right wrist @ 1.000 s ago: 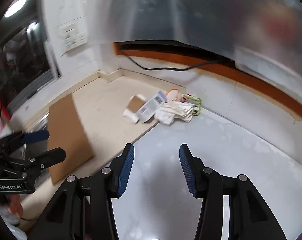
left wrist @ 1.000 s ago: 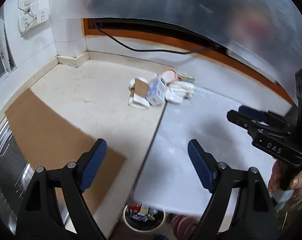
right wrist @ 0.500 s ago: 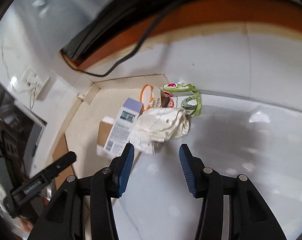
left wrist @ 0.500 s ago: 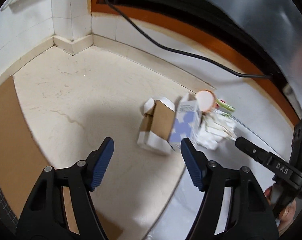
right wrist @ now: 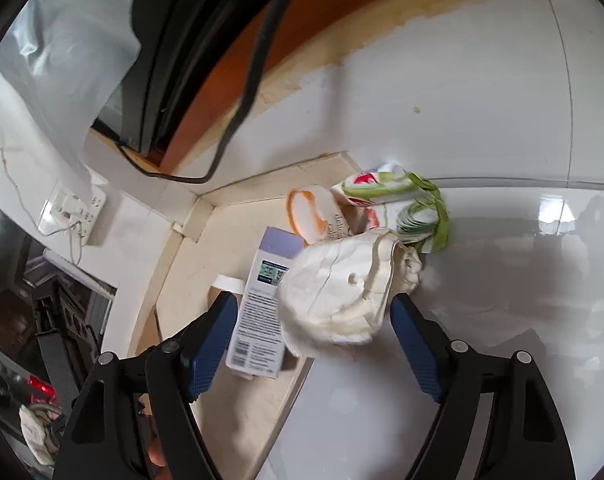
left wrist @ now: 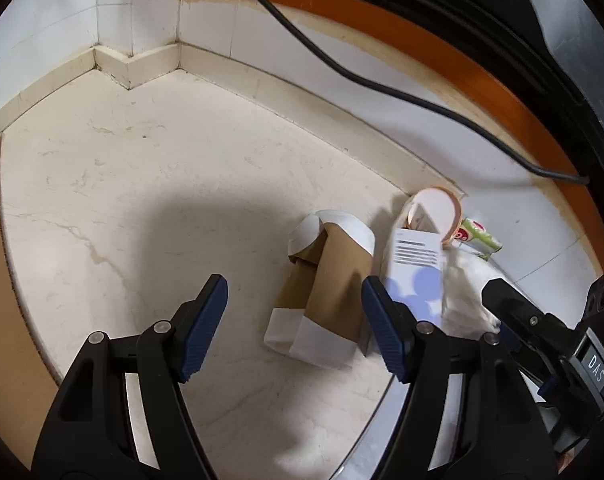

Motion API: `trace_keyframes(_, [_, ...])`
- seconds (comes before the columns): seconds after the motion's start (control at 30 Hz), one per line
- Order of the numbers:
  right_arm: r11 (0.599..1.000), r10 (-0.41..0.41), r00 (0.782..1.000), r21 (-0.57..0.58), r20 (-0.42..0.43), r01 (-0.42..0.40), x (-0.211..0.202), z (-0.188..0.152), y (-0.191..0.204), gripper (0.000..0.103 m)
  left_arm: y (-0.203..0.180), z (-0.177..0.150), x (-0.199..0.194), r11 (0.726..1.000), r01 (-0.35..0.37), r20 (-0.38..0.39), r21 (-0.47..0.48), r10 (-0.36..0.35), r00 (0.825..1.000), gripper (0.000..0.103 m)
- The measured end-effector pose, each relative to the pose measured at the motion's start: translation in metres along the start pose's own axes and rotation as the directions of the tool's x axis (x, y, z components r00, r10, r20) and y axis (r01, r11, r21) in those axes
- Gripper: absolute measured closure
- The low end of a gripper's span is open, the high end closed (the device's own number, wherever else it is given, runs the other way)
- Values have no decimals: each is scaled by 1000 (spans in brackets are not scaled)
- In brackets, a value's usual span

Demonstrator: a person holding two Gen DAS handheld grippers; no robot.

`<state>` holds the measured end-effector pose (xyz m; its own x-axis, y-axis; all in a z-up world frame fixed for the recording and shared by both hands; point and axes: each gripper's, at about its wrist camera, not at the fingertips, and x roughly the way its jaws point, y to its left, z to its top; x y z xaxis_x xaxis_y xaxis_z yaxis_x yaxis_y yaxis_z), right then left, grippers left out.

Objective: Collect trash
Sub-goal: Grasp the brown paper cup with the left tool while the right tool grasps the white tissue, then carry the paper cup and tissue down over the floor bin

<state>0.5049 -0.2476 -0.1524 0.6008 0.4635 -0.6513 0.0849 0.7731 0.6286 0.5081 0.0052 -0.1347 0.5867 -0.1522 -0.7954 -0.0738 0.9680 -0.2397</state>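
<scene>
Trash pile sits in the counter corner, at the seam between the cream stone and the glossy white top (right wrist: 482,320). Crumpled paper (right wrist: 342,292), soft and creased, lies with its long axis running 7 to 1 o'clock in my right view. Carton (right wrist: 262,304) beside it at 9 o'clock, flat, printed, long axis 6 to 12. Cup (right wrist: 308,216) and green wrapper (right wrist: 406,200) beyond, at 12 to 1. Brown box (left wrist: 326,288), torn cardboard with white ends, long axis 6 to 12 in my left view.

My right gripper (right wrist: 314,344) is opening, jaws wide, paper between them, pads not pressing. My left gripper (left wrist: 294,328) stands fairly wide astride the box, holding nothing.
</scene>
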Motion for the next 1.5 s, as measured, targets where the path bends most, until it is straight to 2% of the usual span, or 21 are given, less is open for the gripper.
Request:
trace_keyframes(0.07, [999,-33,999,36,-11,33,5,0,-3,23,-1,0,4,1000,-2,-8,5,2,1000,36])
trace_keyframes(0.2, [998,-36,999,52,3,36,6,3,-4,26,-7,1,16,999,-4,-28,35,5,1000,36])
trace_keyframes(0.23, [998,-50,999,40,-1,50,10,5,-2,33,-10,-1,15,999,-7,-33,39,8,999,36])
trace_keyframes(0.33, [997,-68,998,28,-13,68,13,6,0,45,-14,-4,23,999,-5,-61,41,7,998,36])
trace_keyframes(0.37, [998,-59,998,28,-22,59,14,6,-1,53,-15,-5,23,999,-10,-58,43,13,998,39])
trace_keyframes(0.4, [998,-49,998,26,-30,50,14,6,0,53,-16,-6,23,999,-13,-56,47,16,998,50])
trace_keyframes(0.43, [999,-43,999,21,-33,43,11,4,-1,59,-17,-7,22,999,-16,-56,51,19,998,50])
trace_keyframes(0.63, [998,-29,998,-57,-59,25,1,-17,7,66,-19,-23,8,998,-25,-60,61,29,998,50])
trace_keyframes(0.83, [997,-20,998,-81,-54,16,-24,-43,10,67,-16,-57,-30,999,-12,-54,38,14,998,51])
trace_keyframes(0.9, [996,-16,999,-85,-47,12,-44,-53,5,67,-18,-70,-49,999,-13,-41,42,15,999,51])
trace_keyframes(1.17, [988,11,1000,-156,-21,-14,-113,-98,23,67,-33,-128,-135,990,12,21,143,-15,1000,51])
trace_keyframes(1.4, [965,84,996,-252,7,-79,-195,-163,34,67,-27,-203,-206,979,57,56,196,-70,996,51])
trace_keyframes(1.5, [952,97,995,-293,17,-88,-216,-192,41,67,-23,-240,-229,977,63,64,206,-77,995,51])
